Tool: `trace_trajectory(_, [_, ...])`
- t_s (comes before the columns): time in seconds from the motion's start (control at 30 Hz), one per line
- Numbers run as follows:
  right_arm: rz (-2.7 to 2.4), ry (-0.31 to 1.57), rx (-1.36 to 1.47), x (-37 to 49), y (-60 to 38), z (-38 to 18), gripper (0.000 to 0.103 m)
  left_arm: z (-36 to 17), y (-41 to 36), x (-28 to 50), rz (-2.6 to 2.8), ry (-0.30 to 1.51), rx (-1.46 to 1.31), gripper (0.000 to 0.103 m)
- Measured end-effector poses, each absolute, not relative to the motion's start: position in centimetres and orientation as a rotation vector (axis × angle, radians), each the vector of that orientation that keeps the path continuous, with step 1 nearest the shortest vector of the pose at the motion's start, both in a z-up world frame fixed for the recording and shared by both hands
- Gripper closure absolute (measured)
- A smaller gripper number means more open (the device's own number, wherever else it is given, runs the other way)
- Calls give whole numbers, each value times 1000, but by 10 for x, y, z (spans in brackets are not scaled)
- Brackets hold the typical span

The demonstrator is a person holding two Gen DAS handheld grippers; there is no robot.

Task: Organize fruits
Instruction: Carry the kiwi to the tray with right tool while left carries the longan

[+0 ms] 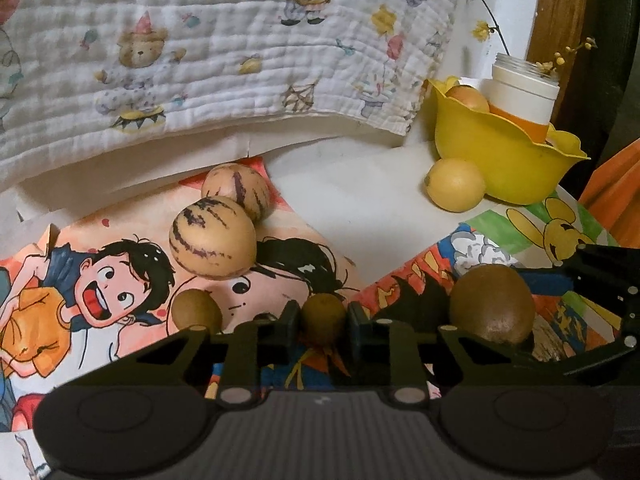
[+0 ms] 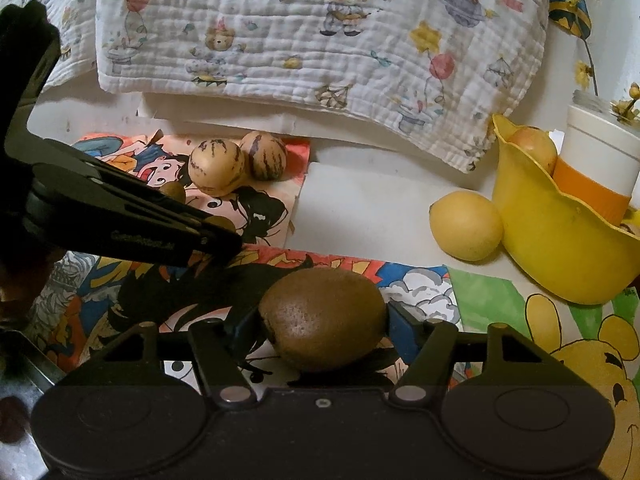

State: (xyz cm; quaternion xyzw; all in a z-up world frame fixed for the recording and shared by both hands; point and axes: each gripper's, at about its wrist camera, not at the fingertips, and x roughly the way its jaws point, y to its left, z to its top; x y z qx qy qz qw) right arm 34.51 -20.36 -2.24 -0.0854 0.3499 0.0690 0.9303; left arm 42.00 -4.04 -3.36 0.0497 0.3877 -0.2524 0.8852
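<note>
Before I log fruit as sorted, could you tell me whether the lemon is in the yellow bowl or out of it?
Out. The lemon sits on the table against the outside wall of the yellow bowl; another round fruit is inside.

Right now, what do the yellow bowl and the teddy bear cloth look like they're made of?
The yellow bowl looks like molded plastic: smooth, uniform color, soft sheen, thin scalloped rim. The teddy bear cloth looks like soft woven cotton, probably layered gauze: matte, crinkled in a quilted grid, with a stitched hem.

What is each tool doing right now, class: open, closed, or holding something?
Left tool: closed on the small kiwi.
Right tool: closed on the large kiwi.
</note>
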Motion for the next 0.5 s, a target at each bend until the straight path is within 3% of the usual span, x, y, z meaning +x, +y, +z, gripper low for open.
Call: trace_trajectory(0.5, [181, 685, -122, 309, -206, -7, 36, -5, -23, 368, -538, 798, 64, 76])
